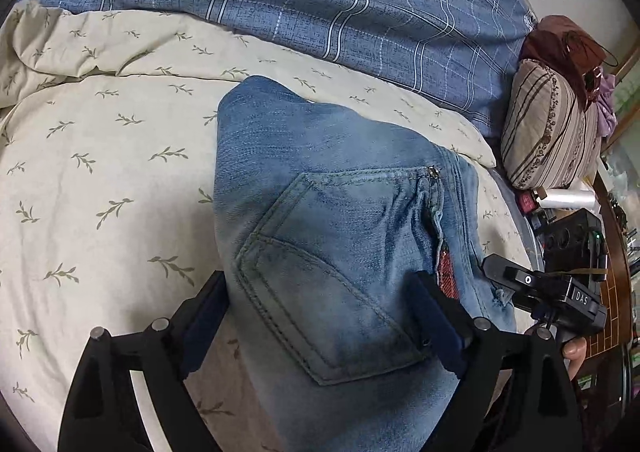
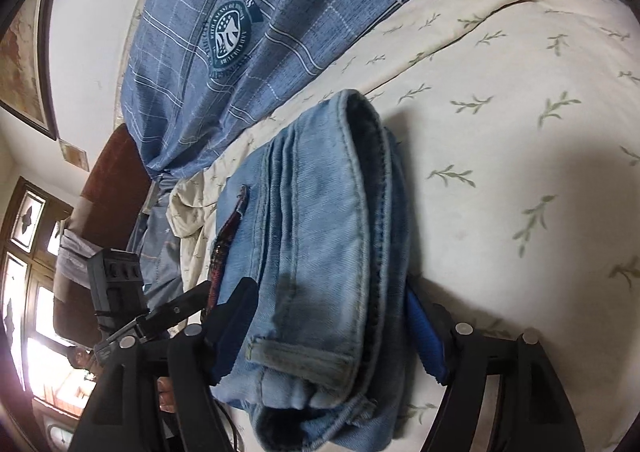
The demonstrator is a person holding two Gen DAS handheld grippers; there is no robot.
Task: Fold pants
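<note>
Bedding fills the left of the left wrist view: a cream quilt with a green sprig print [image 1: 100, 171] covers the bed, with a blue checked cover bearing a round dark badge [image 1: 320, 11] behind it. At centre lies the task item, a pair of faded light-blue denim pants [image 1: 320, 219], folded into a thick bundle on the cream quilt, back pocket uppermost. The left gripper [image 1: 320, 320] straddles the near end of the bundle; its dark blue padded fingers [image 1: 434, 316] stand spread, one at each side of the denim, and I cannot tell whether they press on it. To the right, a striped beige pillow [image 1: 552, 131] rests at the bed edge, and the second black tool shows beside the bundle.

In the right wrist view, a dark wooden window frame [image 2: 24, 252] sits at far left. At centre the folded bundle shows its stacked edges and waistband. The right gripper [image 2: 320, 336] spans that end with fingers [image 2: 426, 336] spread wide, one on either side; contact with the cloth cannot be confirmed.
</note>
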